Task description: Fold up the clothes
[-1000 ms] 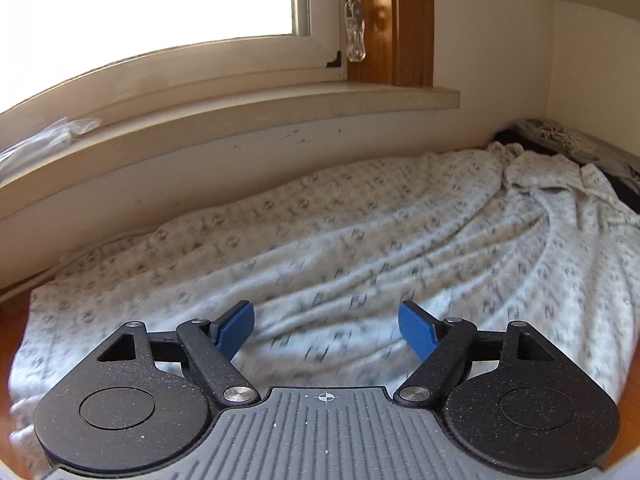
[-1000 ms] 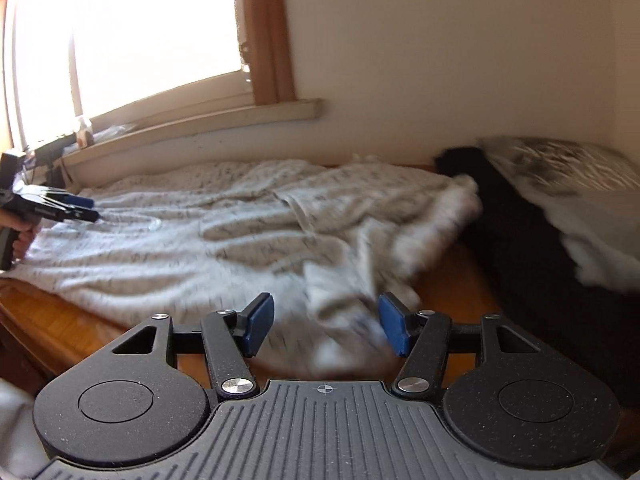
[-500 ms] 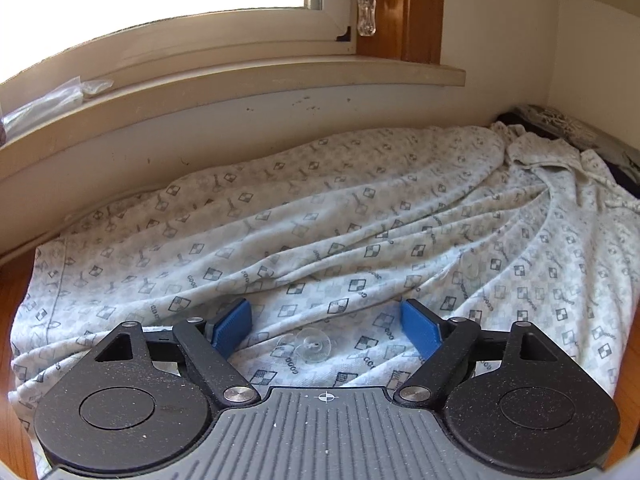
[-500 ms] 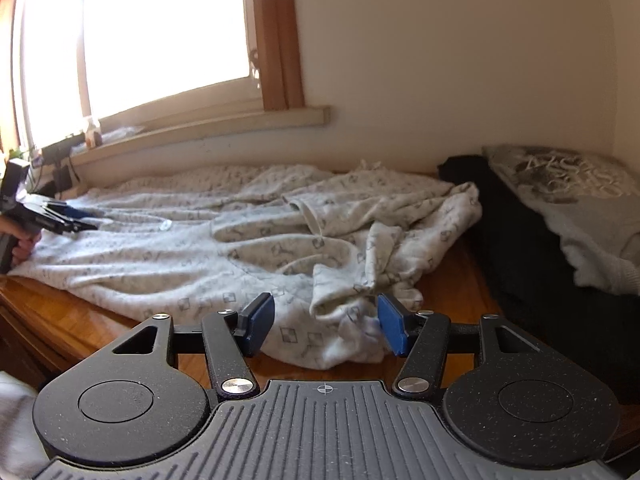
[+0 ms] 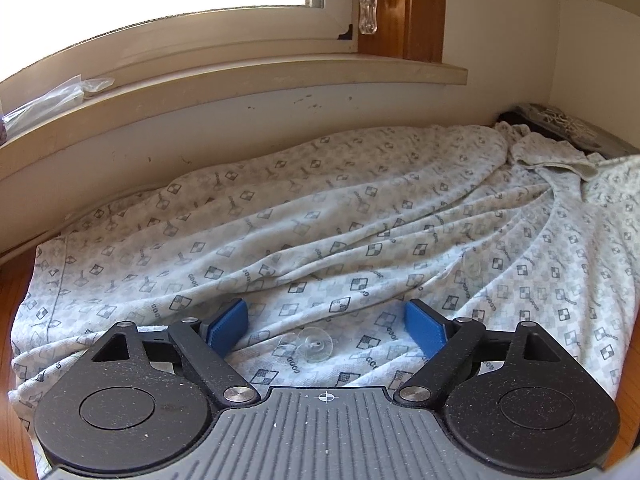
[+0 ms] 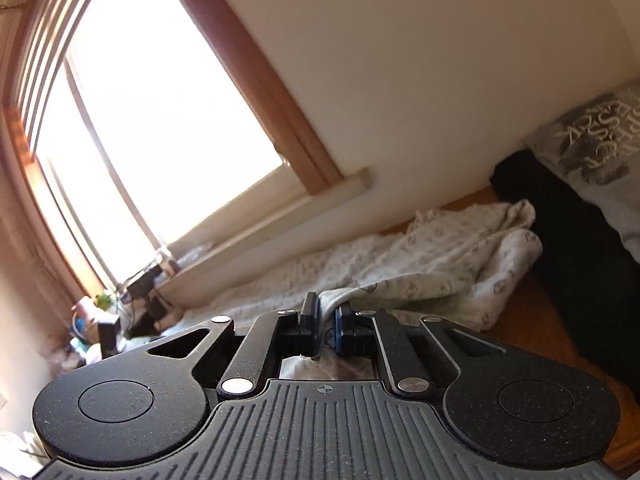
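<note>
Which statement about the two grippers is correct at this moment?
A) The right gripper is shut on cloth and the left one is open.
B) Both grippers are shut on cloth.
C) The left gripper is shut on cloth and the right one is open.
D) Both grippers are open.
A: the right gripper pinches a fold of the white patterned cotton garment, while the left gripper is spread wide above it.

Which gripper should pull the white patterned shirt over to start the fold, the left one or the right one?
Probably the right gripper: it is already shut on a fold of the shirt. The left gripper is open over the cloth, holding nothing.
</note>
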Demonstrator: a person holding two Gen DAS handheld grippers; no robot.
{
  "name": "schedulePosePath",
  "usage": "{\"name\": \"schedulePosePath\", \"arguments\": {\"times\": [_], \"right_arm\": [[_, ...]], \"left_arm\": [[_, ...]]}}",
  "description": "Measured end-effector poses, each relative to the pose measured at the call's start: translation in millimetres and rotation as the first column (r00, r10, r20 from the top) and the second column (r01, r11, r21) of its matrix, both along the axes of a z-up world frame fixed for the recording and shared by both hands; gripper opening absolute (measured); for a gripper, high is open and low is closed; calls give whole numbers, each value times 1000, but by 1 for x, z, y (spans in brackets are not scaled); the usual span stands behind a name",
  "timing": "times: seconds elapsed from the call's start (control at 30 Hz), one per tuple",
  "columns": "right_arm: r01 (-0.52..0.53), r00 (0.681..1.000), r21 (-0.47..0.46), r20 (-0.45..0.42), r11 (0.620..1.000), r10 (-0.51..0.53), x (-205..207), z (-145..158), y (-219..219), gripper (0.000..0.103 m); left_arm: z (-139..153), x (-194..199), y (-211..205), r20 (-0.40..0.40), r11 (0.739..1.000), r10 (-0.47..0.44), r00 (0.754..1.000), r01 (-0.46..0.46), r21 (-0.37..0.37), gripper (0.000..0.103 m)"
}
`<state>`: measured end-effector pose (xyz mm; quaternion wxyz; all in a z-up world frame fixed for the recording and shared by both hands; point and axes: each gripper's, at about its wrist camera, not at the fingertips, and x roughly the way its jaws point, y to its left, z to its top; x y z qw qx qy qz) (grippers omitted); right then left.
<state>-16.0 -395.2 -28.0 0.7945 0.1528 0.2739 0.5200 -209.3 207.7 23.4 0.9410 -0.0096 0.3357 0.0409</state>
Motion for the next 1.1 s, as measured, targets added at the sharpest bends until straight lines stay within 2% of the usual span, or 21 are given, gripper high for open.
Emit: {"name": "schedulePosePath", "arguments": {"times": [0.07,0.17,0.23,0.33,0.47,0.57,0.63,0.77,0.83,0.87,0.9,0.97,1.03,1.1], "right_arm": [[2,1000,-75,-3,997,-2,1,-6,3,11],[-5,1000,-118,-13,993,4,1,-14,3,14],[-11,1000,-109,-11,994,10,0,-16,2,17],[-17,1000,-86,-4,996,17,2,-17,5,16],[-43,999,-33,-11,999,43,14,-13,10,13],[-69,998,6,-14,998,69,20,-8,14,13],[-97,995,35,-32,995,98,24,-8,15,13],[-146,986,79,-72,986,151,29,-12,15,16],[-159,982,91,-90,983,167,31,-16,13,18],[-156,983,91,-88,984,164,31,-18,8,22],[-148,984,90,-82,985,156,30,-19,1,26],[-120,989,94,-75,988,127,28,-22,-14,33],[-35,996,76,-84,997,41,31,-26,-33,36],[53,994,14,-91,998,-52,39,-31,-43,38]], "left_arm": [[0,0,-1,3,1000,5,1000,-5,11,88],[5,4,-15,26,999,5,1000,-6,47,87],[16,12,-38,56,998,-42,998,39,53,87],[35,36,-94,87,981,-183,979,176,84,87],[51,80,-195,94,911,-402,911,389,136,87],[54,108,-265,77,841,-529,845,511,180,87],[50,125,-296,70,806,-576,814,553,211,87],[38,146,-329,56,766,-635,771,618,175,85],[29,147,-334,68,748,-658,750,641,171,50],[26,145,-335,75,748,-659,749,640,177,15],[24,142,-334,73,750,-656,751,639,171,10],[23,132,-326,108,760,-648,754,632,152,10],[24,120,-322,132,766,-641,756,623,156,10],[24,109,-320,151,772,-635,757,616,158,10]]}}
